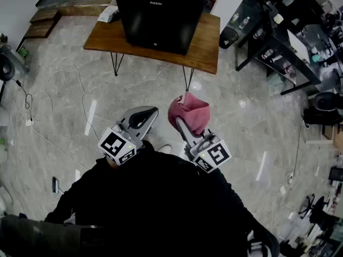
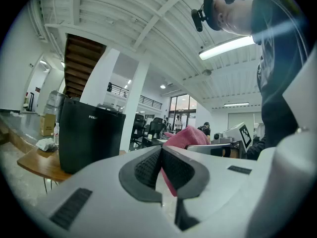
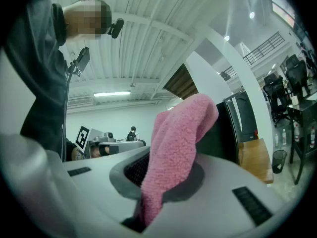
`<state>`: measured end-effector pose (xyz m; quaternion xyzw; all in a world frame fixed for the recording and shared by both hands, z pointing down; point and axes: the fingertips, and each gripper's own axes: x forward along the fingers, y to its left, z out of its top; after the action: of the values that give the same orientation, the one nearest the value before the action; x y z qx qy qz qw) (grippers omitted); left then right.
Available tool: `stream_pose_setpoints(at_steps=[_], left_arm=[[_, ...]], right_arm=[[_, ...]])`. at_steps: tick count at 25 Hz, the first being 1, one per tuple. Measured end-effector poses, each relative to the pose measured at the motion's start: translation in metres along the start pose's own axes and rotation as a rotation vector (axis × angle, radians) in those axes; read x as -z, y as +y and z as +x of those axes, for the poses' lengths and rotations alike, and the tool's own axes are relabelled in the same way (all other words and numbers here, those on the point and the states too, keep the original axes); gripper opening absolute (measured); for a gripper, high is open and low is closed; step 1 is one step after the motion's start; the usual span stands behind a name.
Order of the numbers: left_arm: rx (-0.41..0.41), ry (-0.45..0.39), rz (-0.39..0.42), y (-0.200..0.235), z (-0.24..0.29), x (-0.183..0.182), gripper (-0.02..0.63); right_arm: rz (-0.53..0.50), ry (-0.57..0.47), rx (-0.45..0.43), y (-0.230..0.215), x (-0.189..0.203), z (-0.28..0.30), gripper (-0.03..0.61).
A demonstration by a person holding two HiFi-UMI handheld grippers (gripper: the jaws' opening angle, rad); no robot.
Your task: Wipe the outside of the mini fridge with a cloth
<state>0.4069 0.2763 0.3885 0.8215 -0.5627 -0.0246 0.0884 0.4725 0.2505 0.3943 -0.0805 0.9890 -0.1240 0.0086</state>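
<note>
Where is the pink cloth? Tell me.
Head view, centre-right: the pink cloth is clamped in the right gripper, short of the table bearing the mini fridge.

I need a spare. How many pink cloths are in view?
1: the pink cloth, clamped in the right gripper, above the floor, short of the table. Others may be hidden behind the fridge.

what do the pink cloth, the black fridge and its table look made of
The pink cloth: soft fleece or microfibre, judging by its fuzzy, nubby pile. The mini fridge: smooth black casing with a dull sheen, painted metal or plastic; cannot tell which. The table: brown wood top with visible grain, on thin dark legs, probably metal rod.
</note>
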Motion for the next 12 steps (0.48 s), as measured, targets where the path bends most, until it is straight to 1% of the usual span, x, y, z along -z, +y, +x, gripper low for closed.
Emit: stream_pose_setpoints(at_steps=[6, 12], left_arm=[[-0.006, 0.008, -0.004, 0.020, 0.010, -0.003, 0.008], [0.003, 0.018, -0.006, 0.057, 0.033, -0.014, 0.006]], right_arm=[[0.013, 0.001, 0.006, -0.015, -0.002, 0.020, 0.032], [0.022, 0.014, 0.017, -0.043, -0.010, 0.052, 0.032]])
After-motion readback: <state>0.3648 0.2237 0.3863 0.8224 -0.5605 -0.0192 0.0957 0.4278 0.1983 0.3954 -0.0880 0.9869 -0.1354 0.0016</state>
